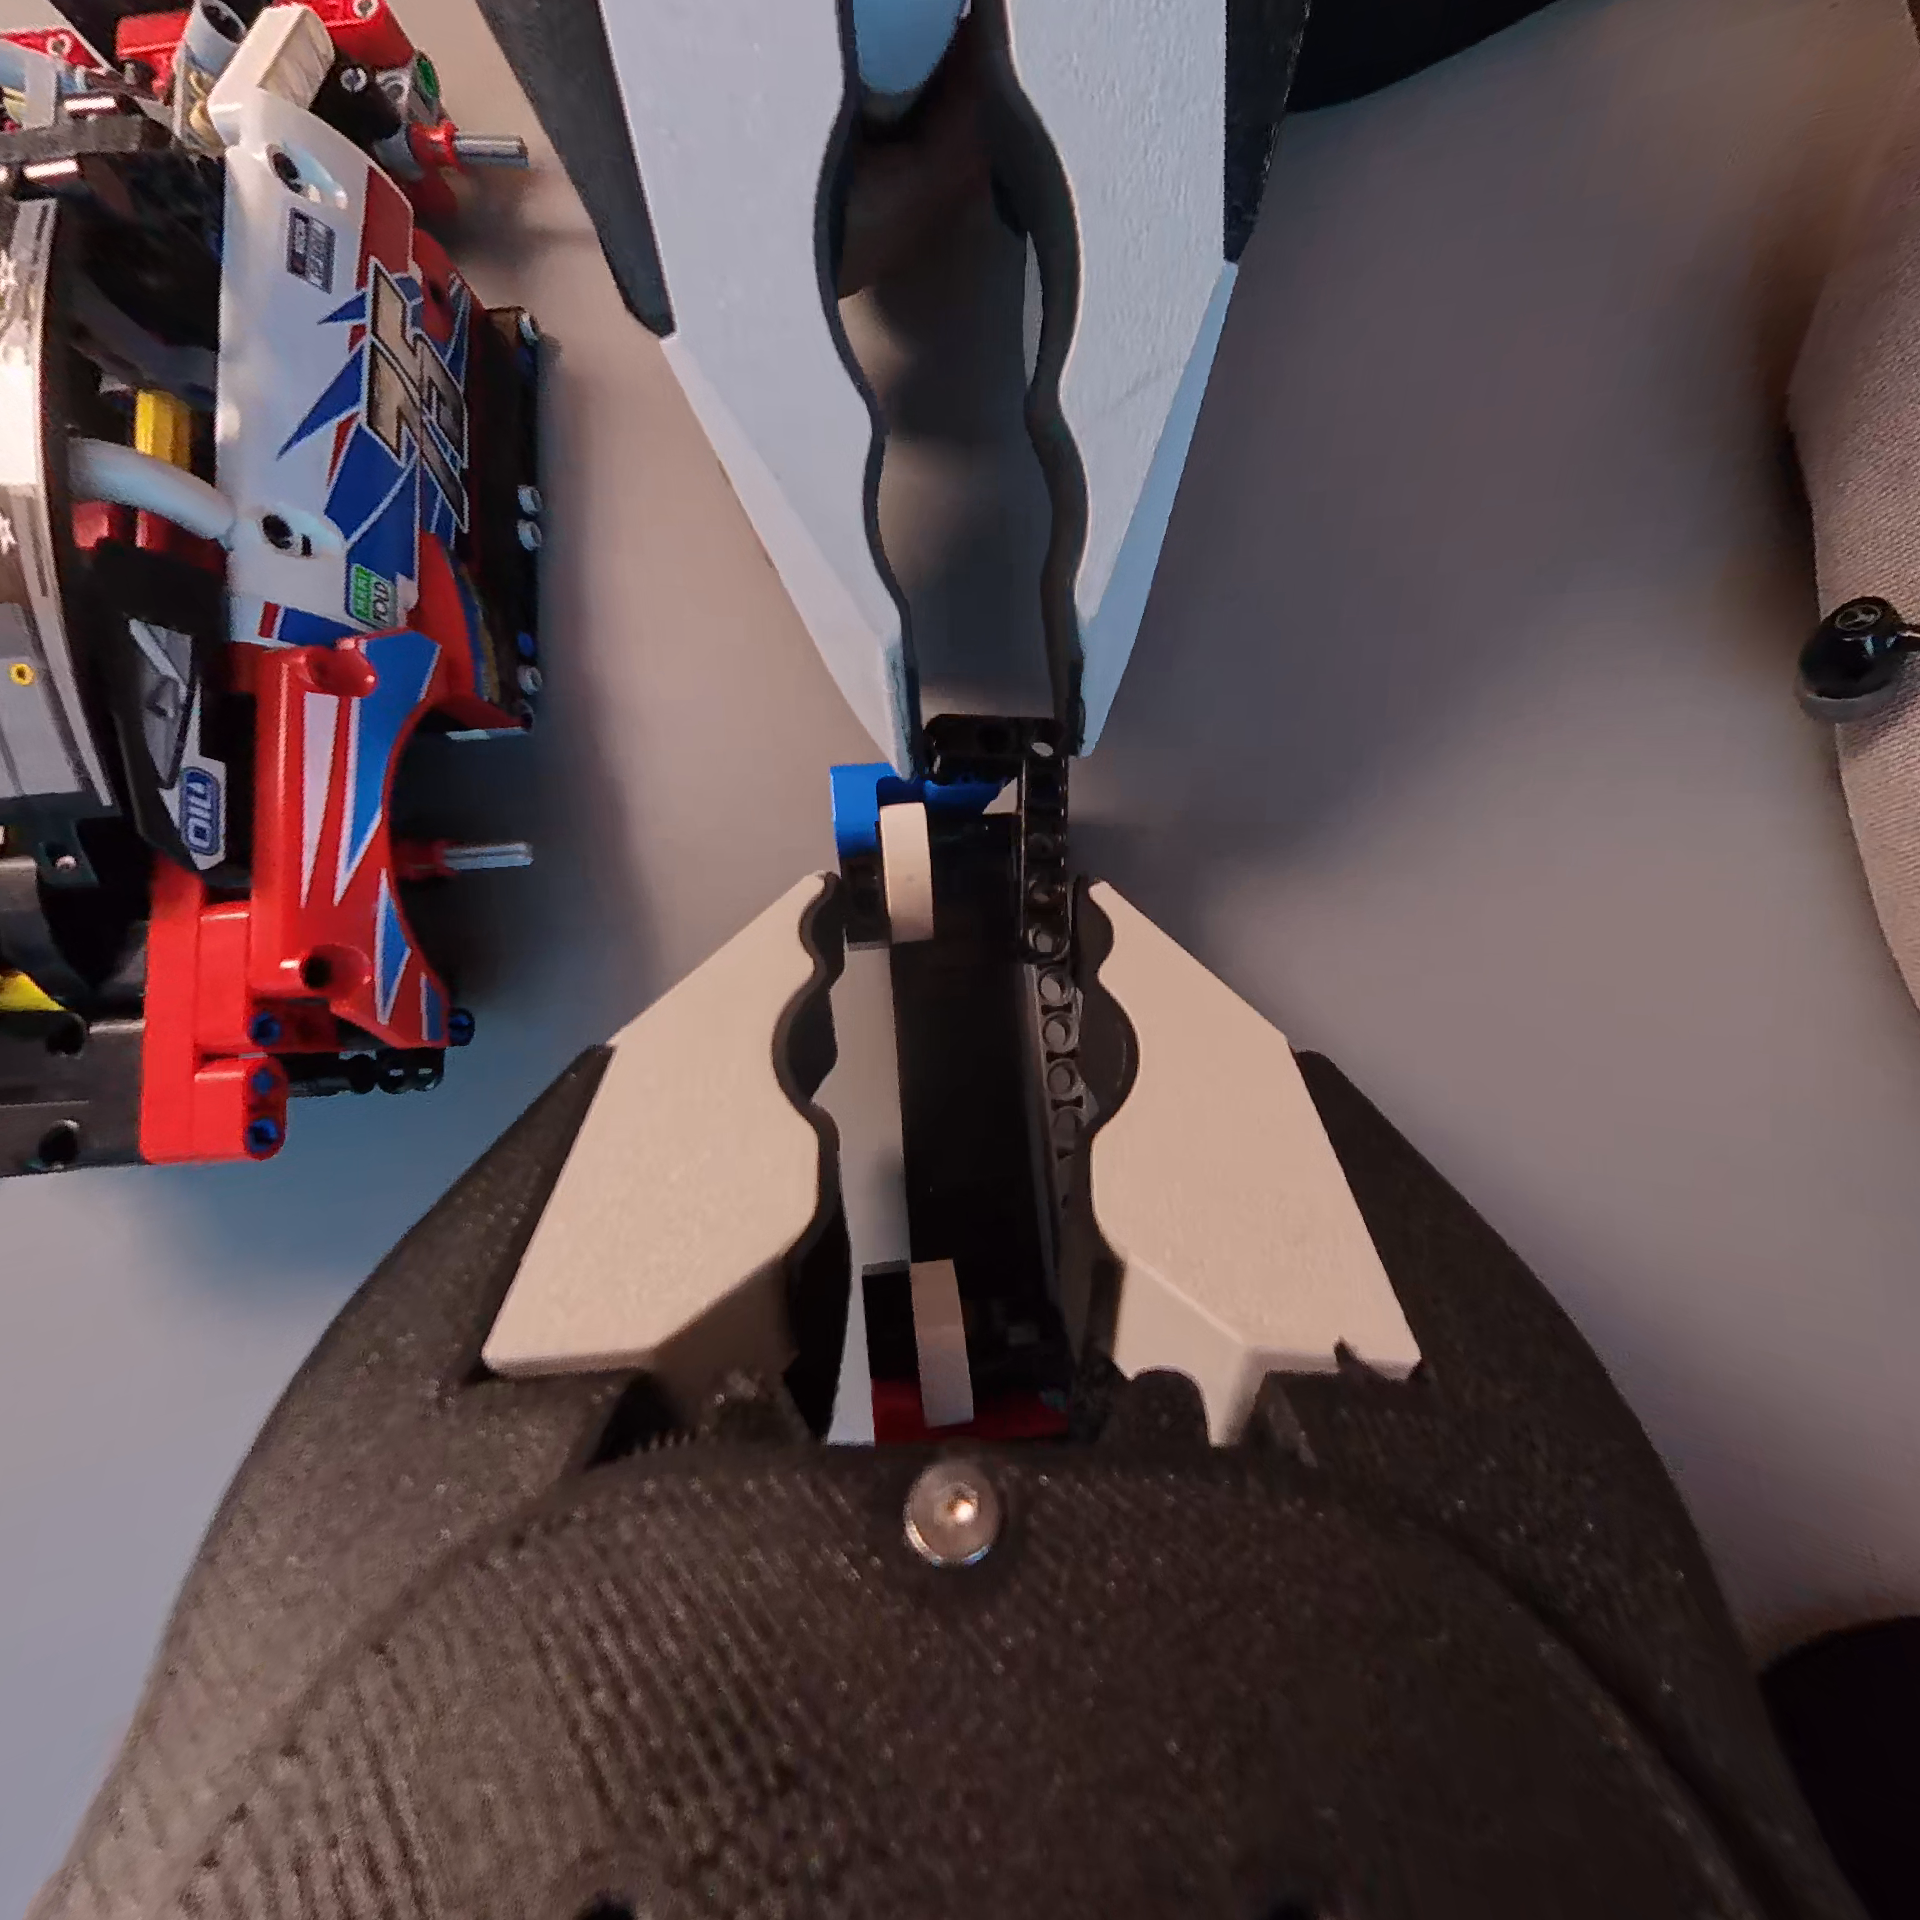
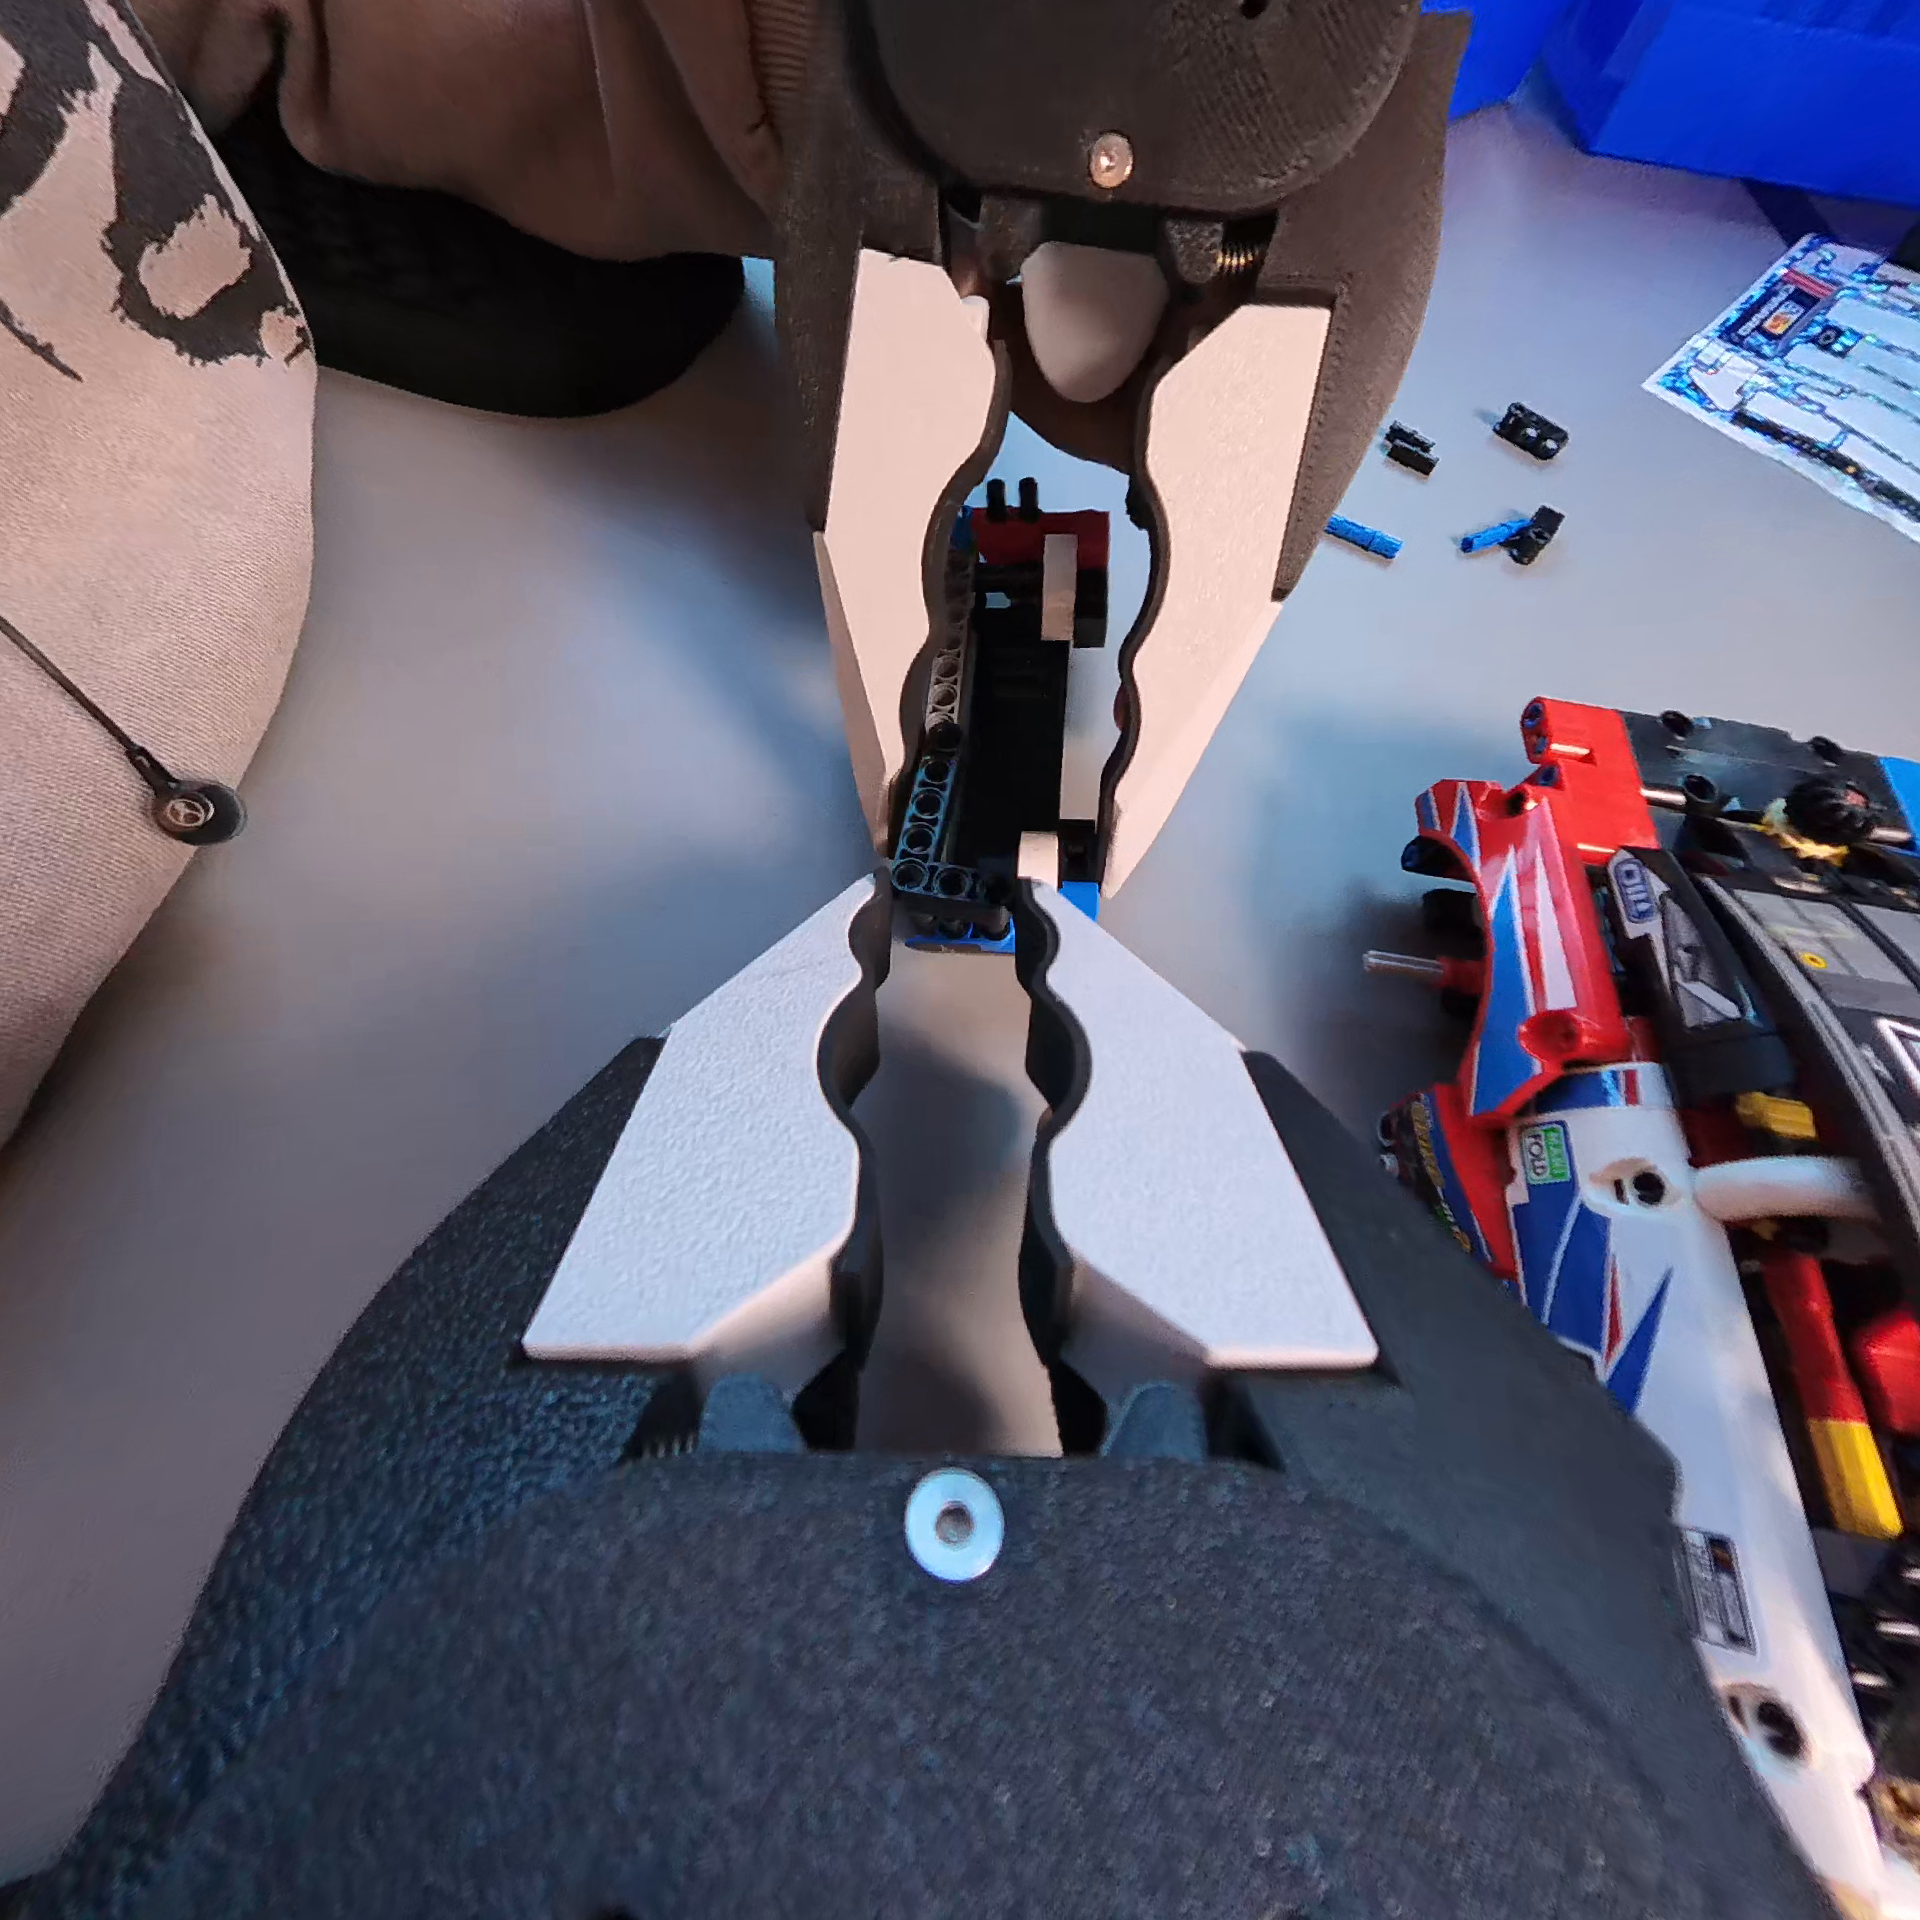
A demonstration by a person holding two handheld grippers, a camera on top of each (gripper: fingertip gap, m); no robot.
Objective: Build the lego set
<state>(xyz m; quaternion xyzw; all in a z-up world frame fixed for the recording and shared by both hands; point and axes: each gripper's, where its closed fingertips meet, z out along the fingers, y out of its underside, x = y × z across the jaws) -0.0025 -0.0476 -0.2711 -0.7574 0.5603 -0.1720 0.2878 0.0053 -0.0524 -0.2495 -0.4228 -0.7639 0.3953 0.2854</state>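
Observation:
A slim black lego subassembly (image 1: 966, 1039) with a holed black beam, white and red parts and a blue piece at one end is held above the grey table between both grippers. My left gripper (image 1: 956, 894) is shut on it along its length. My right gripper (image 2: 954, 894) is shut on its blue-and-black end (image 2: 951, 904), facing the left gripper tip to tip. The right gripper shows at the top of the left wrist view (image 1: 992, 743), and the left gripper at the top of the right wrist view (image 2: 997, 847). The large red, white and blue lego car (image 1: 312, 623) (image 2: 1662, 1143) lies beside them.
Loose blue pins (image 2: 1361, 537) and small black pieces (image 2: 1527, 428) lie on the table (image 2: 520, 727) beyond the car. A printed sheet (image 2: 1818, 384) and a blue bin (image 2: 1714, 94) are at the far right. A person's beige garment (image 2: 125, 520) (image 1: 1870, 520) borders the table. My left and right fingertips are right by each other.

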